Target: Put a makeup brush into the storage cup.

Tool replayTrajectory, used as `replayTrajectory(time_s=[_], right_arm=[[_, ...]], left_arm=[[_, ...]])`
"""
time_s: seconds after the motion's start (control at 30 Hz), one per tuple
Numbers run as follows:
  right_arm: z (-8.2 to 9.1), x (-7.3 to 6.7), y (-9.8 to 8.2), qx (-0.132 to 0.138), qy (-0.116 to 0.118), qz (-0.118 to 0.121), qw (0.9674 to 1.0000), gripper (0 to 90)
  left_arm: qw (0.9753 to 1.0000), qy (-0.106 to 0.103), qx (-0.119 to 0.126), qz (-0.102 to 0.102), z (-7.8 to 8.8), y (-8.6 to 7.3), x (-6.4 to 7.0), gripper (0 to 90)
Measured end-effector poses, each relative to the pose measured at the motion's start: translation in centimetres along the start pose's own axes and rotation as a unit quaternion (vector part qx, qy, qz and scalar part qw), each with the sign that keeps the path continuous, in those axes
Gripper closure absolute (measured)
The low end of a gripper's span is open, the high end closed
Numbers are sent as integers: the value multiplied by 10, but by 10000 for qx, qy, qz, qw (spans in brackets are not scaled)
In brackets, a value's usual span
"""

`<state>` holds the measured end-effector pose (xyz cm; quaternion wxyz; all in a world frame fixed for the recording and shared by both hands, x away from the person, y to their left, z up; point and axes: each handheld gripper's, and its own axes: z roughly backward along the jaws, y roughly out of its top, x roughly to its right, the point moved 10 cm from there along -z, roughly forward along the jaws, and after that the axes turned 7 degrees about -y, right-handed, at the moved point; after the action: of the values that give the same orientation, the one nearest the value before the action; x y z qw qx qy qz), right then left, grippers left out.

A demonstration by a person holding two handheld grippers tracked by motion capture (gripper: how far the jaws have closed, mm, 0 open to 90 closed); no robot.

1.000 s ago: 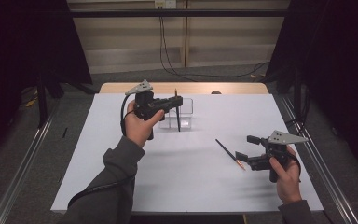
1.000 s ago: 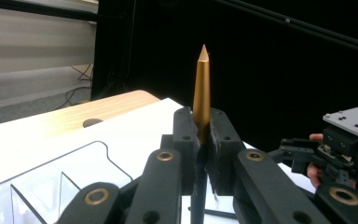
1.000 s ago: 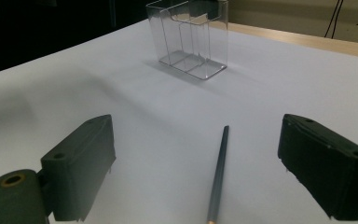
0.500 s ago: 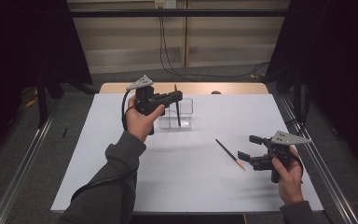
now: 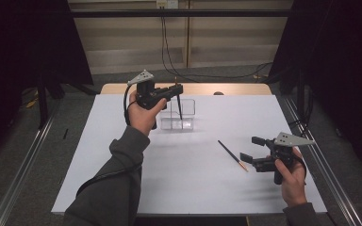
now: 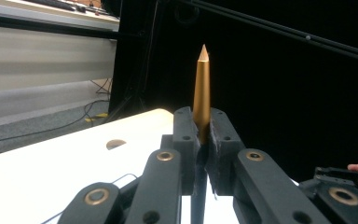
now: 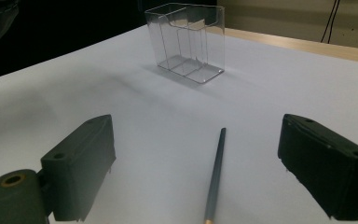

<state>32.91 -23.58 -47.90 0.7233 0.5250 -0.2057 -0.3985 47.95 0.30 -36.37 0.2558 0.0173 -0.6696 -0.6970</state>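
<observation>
Clear holder (image 5: 178, 117) at table (image 5: 99, 141) rear; loose brush (image 5: 233, 156) lies right, nearer.

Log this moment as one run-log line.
left gripper: shut on brush, upright over clear holder | right gripper: open, low over second brush lying on table

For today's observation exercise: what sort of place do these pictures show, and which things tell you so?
Probably a lab recording booth, not a home: a white table boxed in by black curtains, metal floor rails, and loose cables down the back wall.
</observation>
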Motion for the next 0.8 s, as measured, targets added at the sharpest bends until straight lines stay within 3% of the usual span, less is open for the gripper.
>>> replayTrajectory(time_s=[0.37, 0.8], right_arm=[[0, 1, -1, -29, 13, -56, 10000, 104], [0, 1, 0, -21, 16, -41, 10000, 104]], left_arm=[[9998, 166, 15, -67, -9, 0, -9, 835], [9990, 332, -89, -302, -20, -5, -20, 834]])
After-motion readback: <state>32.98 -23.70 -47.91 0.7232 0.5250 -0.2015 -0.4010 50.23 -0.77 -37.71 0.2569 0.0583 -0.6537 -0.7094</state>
